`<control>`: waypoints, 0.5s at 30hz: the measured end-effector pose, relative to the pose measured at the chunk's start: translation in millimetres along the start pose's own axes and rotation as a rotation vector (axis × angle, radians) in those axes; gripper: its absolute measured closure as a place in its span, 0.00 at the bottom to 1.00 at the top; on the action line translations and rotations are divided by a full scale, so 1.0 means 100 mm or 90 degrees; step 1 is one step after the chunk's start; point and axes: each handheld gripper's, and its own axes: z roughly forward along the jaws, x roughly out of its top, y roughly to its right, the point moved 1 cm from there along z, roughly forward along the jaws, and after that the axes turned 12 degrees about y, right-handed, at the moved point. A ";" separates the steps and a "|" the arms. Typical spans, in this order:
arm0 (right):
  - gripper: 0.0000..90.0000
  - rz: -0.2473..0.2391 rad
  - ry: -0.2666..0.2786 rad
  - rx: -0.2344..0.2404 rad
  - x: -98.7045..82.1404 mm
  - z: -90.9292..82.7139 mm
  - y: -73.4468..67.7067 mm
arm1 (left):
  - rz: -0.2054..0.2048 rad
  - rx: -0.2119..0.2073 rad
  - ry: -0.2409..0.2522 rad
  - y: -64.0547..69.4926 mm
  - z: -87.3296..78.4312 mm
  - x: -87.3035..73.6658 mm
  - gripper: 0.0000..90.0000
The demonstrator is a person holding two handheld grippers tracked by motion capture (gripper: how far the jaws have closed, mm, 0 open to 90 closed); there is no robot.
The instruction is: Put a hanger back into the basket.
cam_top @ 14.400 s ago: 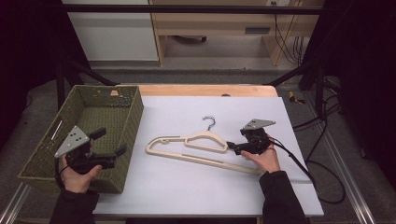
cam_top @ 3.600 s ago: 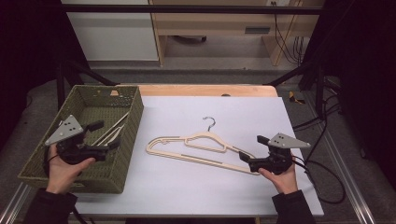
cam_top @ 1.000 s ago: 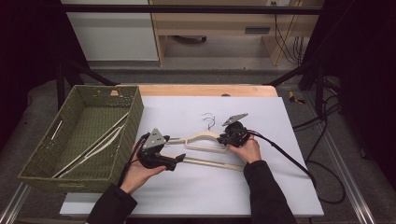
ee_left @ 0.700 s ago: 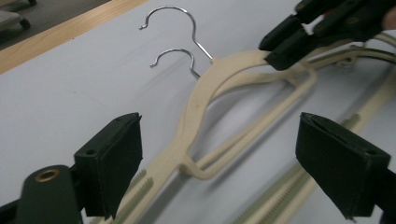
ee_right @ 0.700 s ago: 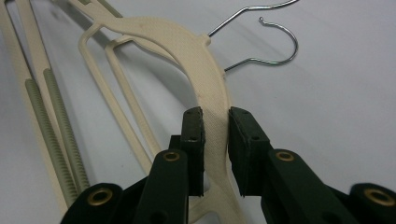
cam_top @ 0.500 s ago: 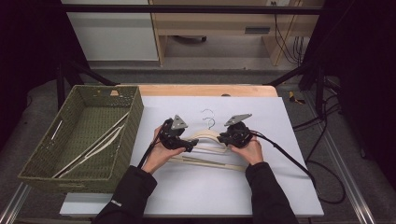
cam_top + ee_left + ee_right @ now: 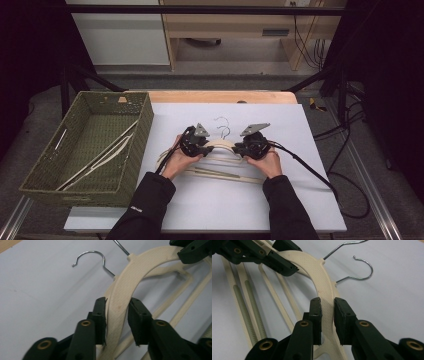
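While two cream hangers already lie in the green basket [image 7: 47,172], remains a stack on the white table [image 7: 310,200]. Left gripper [image 7: 206,148] just closing onto one shoulder of the top hanger [image 7: 224,145], right gripper [image 7: 239,148] clamped on the other. Left to do: lifting, carrying across, dropping in, then the hanger underneath.
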 end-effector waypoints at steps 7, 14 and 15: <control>0.74 0.007 0.019 0.011 0.02 -0.04 -0.03 | 0.072 -0.006 -0.014 0.09 -0.11 0.03 0.82; 0.66 0.013 0.025 0.066 0.07 -0.03 -0.05 | 0.123 -0.001 0.007 0.25 -0.26 0.08 0.83; 0.68 0.014 0.022 0.071 0.08 -0.02 -0.07 | 0.123 -0.002 0.011 0.26 -0.28 0.08 0.83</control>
